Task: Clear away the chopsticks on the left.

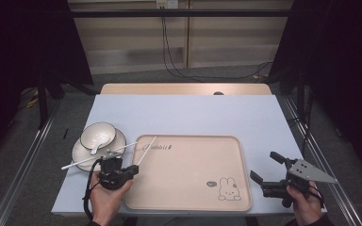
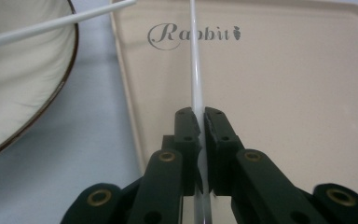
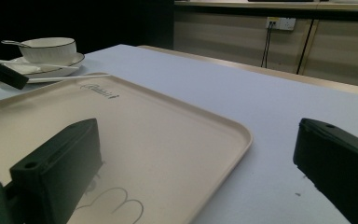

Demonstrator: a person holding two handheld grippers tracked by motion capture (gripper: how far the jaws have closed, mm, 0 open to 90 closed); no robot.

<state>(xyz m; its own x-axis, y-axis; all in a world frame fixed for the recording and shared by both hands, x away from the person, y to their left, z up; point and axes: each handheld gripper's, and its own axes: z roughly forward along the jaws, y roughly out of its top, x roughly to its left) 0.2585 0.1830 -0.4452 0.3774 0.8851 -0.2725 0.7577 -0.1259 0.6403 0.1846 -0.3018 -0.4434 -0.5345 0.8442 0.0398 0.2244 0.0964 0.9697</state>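
Note:
My left gripper [image 1: 132,168] [image 2: 200,116] is shut on a thin white chopstick [image 1: 147,149] [image 2: 196,70], which points forward over the left edge of the beige rabbit-print tray [image 1: 188,188] [image 2: 284,93]. Another white chopstick [image 1: 94,157] [image 2: 51,24] lies across the front of a white dark-rimmed plate [image 1: 80,151] [image 2: 23,79] left of the tray. On that plate stands a white bowl [image 1: 99,133] [image 3: 51,49] with a spoon [image 1: 96,146] in it. My right gripper [image 1: 266,166] [image 3: 198,144] is open and holds nothing, just off the tray's right edge.
A pale blue table [image 1: 184,113] [image 3: 261,93] carries everything, with a wooden strip [image 1: 184,88] along its far edge. Cables [image 1: 179,70] hang down behind the table. Metal rails [image 1: 23,169] run along both sides.

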